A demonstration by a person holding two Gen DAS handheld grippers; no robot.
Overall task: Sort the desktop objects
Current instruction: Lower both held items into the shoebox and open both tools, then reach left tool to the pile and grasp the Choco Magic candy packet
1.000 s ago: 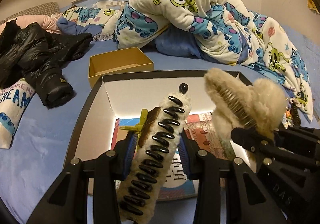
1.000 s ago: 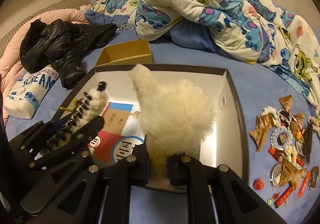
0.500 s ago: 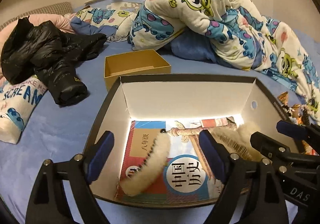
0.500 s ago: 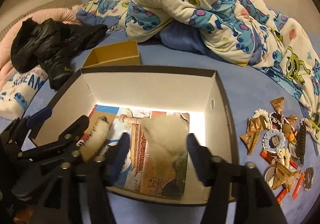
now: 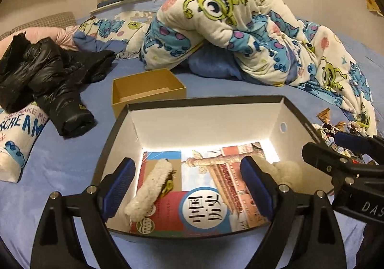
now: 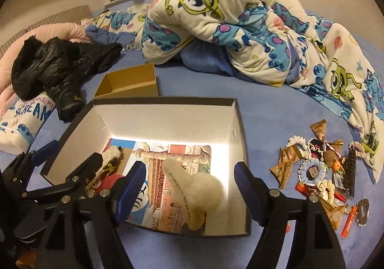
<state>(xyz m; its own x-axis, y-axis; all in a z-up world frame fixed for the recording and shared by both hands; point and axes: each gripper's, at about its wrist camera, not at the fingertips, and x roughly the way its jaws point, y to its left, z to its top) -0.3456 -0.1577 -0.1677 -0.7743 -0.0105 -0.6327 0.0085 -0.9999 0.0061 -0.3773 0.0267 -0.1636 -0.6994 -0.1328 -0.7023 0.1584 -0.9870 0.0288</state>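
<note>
A black cardboard box [image 5: 204,103] with white inner walls sits on the blue bed and holds a picture book [image 5: 211,197]. A long fluffy white hair clip [image 5: 150,191] lies on the book at the box's left. A rounder fluffy white hair clip [image 6: 196,194] lies at its right; it also shows in the left wrist view [image 5: 285,174]. My left gripper [image 5: 187,194] is open and empty over the box's near edge. My right gripper [image 6: 189,193] is open and empty just above the round clip.
A small open tan box [image 5: 146,88] stands behind the black box. A pile of small trinkets and wrappers [image 6: 321,168] lies on the bed to the right. A black jacket [image 5: 48,81] and a printed pillow [image 5: 19,134] lie left; a bunched cartoon quilt [image 5: 240,28] is behind.
Both grippers opened and dropped their fluffy clips into the black box, then drew back and up. The clips now rest on the book.
</note>
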